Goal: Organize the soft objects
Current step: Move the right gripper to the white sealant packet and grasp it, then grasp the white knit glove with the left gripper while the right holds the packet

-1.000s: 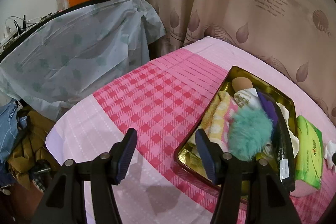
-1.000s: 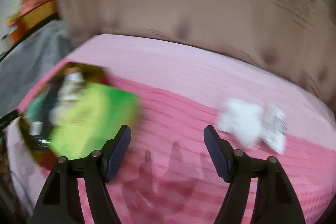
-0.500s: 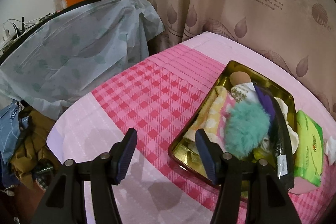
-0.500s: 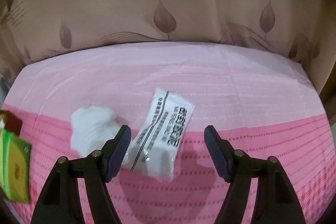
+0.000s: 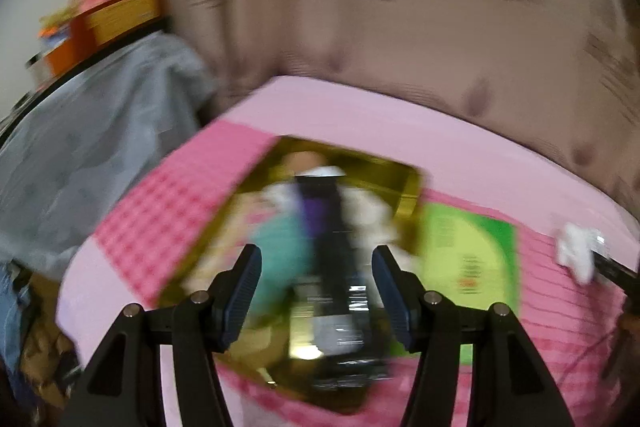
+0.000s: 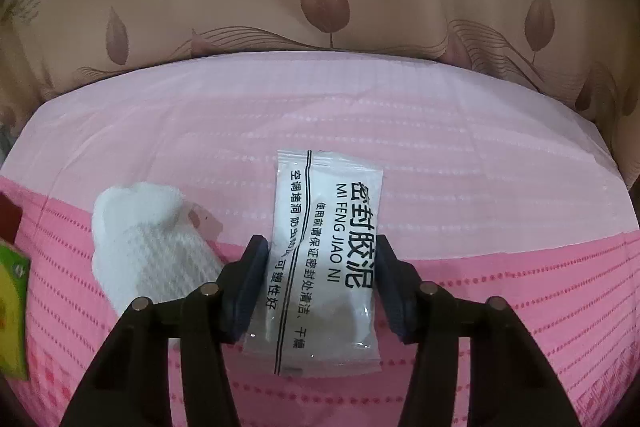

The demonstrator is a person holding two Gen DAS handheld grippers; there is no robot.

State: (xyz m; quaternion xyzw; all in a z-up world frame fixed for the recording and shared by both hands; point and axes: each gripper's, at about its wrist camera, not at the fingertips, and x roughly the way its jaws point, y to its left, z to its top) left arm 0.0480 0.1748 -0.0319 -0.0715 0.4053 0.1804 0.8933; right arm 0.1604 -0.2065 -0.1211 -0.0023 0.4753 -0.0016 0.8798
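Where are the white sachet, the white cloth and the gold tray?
white sachet (image 6: pixel 326 251): right wrist view, its printed front.
white cloth (image 6: pixel 148 247): right wrist view, its textured middle.
gold tray (image 5: pixel 404 183): left wrist view, its far rim.

Right gripper closes in on packet; left view swings toward tray.

Right gripper (image 6: pixel 318 285): jaws have just been closing, now narrower than half a second ago, with the white sealing-putty packet (image 6: pixel 326 263) between them; both pads sit at its edges, and firm contact cannot be confirmed. Packet now lies lengthwise between the fingers, no longer slanted ahead of them; white cloth (image 6: pixel 148 247) now just left of the left finger. Left gripper (image 5: pixel 316 297): view now blurred, gold tray (image 5: pixel 404 183) directly ahead between the fingers instead of off to the right, green tissue pack (image 5: pixel 468 259) more fully in view.
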